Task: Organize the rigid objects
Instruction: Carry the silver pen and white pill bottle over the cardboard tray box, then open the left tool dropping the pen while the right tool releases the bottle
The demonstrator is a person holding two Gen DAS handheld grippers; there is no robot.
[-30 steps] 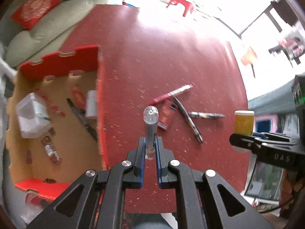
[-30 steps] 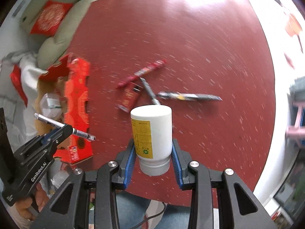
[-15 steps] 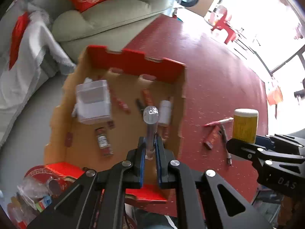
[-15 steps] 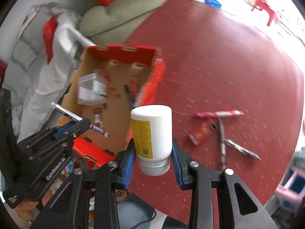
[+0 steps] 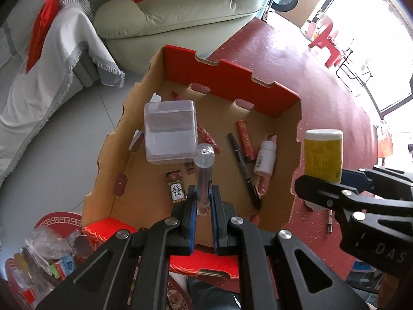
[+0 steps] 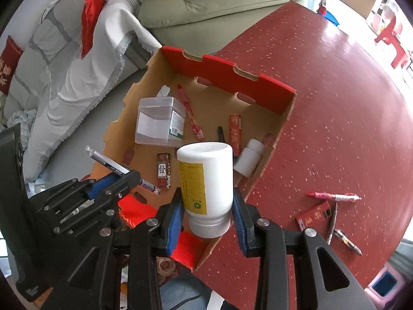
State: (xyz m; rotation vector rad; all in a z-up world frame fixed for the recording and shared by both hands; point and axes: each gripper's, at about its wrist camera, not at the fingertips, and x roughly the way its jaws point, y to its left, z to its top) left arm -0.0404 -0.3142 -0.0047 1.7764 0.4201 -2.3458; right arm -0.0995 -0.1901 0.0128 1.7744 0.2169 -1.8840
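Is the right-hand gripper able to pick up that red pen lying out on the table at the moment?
Probably not: the right gripper is already shut on a white bottle, so its fingers are full. The red pen itself lies unobstructed on the table.

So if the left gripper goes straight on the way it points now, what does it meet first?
Probably the box floor. The left gripper, shut on a pen, points down into it, near the mahjong-print pack and clear container. Depth is unclear.

Both tongs [image 5: 202, 201] now over box [image 5: 286, 126]
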